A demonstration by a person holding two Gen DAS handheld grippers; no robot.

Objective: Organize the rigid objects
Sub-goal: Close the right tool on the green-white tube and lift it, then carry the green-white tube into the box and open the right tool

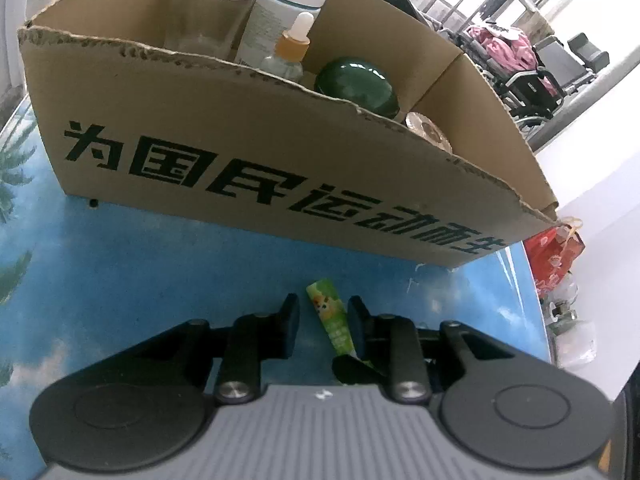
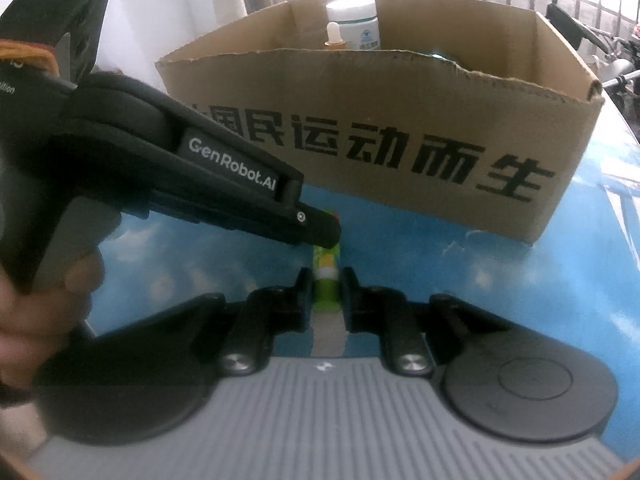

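A small green tube (image 1: 329, 314) lies on the blue sky-print table (image 1: 120, 280), just in front of a cardboard box (image 1: 240, 148). My left gripper (image 1: 325, 320) straddles the tube; a gap shows at its left pad, so it stands slightly open. In the right wrist view my right gripper (image 2: 326, 292) is shut on the near end of the green tube (image 2: 326, 285), while the left gripper (image 2: 326, 236) reaches over its far end. The box (image 2: 400, 112) holds a white-capped bottle (image 1: 286, 12), a dropper bottle (image 1: 290, 48), a glossy green round object (image 1: 358, 84) and a clear glass (image 1: 200, 12).
A person's hand (image 2: 36, 312) holds the left gripper's handle. The table's edge curves down the right side, with a red bag (image 1: 554, 256) and clear packaging beyond it. A wheelchair (image 1: 532, 80) and window bars stand far behind the box.
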